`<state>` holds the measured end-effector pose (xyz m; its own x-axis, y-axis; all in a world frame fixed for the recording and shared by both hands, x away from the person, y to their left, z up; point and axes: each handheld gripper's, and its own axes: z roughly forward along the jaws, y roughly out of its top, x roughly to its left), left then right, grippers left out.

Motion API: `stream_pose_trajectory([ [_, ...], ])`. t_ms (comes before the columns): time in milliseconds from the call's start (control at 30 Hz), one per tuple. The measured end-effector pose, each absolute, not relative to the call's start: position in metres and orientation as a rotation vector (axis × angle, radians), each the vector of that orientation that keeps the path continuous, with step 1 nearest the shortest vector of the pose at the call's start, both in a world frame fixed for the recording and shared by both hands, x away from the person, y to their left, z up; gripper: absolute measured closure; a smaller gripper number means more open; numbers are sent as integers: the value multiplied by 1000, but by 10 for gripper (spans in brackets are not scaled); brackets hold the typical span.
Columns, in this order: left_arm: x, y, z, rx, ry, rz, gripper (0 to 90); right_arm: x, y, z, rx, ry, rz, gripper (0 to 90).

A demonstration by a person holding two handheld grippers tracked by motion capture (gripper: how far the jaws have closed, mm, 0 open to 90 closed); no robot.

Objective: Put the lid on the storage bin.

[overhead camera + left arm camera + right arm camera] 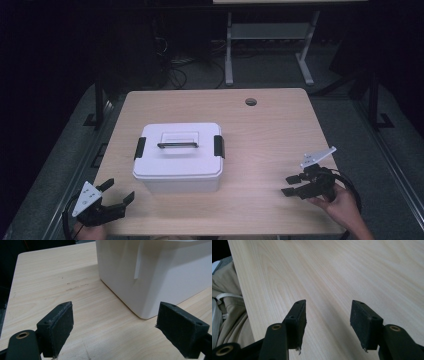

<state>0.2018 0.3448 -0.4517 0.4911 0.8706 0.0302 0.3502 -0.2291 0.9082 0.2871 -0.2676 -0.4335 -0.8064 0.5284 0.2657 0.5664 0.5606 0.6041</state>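
Toward the near-left part of the tabletop (280, 125) stands a white lidded box (179, 159), both black side latches down. Left gripper (119, 192) waits at the near-left corner, jaws wide, empty; right gripper (289, 185) near the right edge, likewise open, empty. Judged: approach stage; next, reaching the latches or handle. Wood surface bare; room dark.

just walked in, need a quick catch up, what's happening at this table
A person sits at a wooden table with tongs in each hand. A white lidded box, both black side latches down, stands untouched in the middle. The left tongs hover open near its front left corner; the right tongs are open over bare wood, well to the box's right.
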Motion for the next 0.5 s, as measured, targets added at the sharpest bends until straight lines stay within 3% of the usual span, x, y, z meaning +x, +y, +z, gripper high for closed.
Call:
stream_pose_trajectory([
  [500, 202, 345, -451, 1804, 1026, 702, 130, 271, -272, -441, -956, -2723, -1123, 450],
])
